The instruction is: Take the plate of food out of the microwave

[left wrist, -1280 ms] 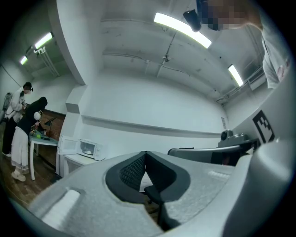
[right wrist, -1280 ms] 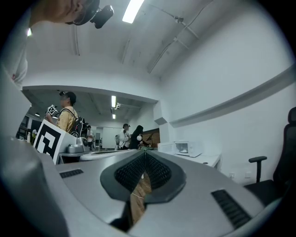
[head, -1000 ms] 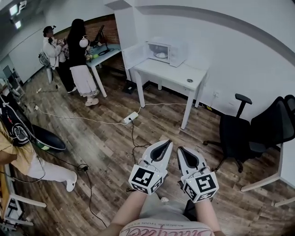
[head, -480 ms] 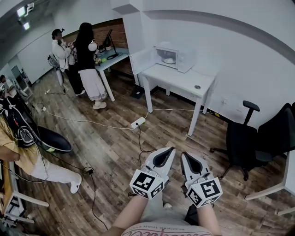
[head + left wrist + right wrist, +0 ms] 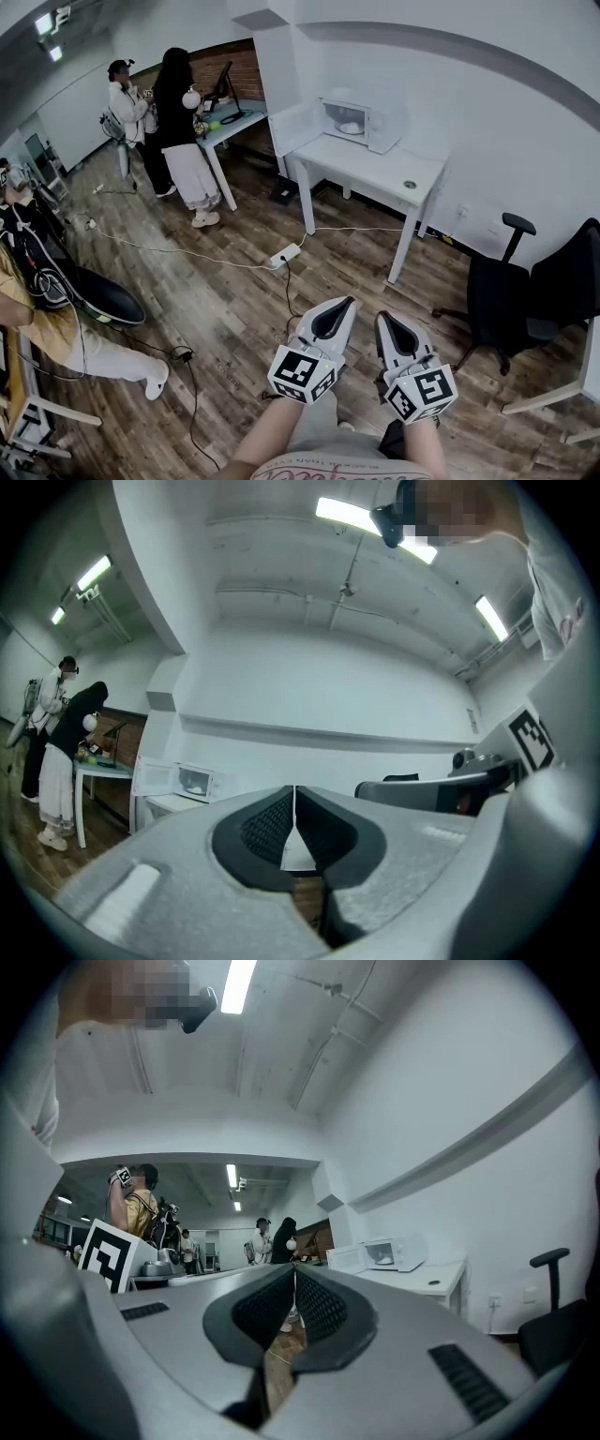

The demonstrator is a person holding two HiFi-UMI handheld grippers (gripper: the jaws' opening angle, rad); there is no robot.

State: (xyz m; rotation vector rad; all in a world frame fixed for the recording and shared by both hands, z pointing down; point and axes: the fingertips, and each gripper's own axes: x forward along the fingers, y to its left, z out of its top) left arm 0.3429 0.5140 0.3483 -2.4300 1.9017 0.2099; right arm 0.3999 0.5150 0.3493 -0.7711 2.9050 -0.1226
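- White plate, pale food heaped on top, inside open microwave.
- Well short of microwave: left gripper, right gripper, both pressed together, empty.

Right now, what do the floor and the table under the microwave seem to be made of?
Floor: wood or wood-look planks, brown, matte, with grain and seams.
Table: smooth white top and legs, perhaps laminate or painted; unclear which.

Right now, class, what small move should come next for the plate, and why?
Probably walk to the white microwave on the white table: its door stands open, white plate inside, yet the left gripper and right gripper, both shut, are far from it.
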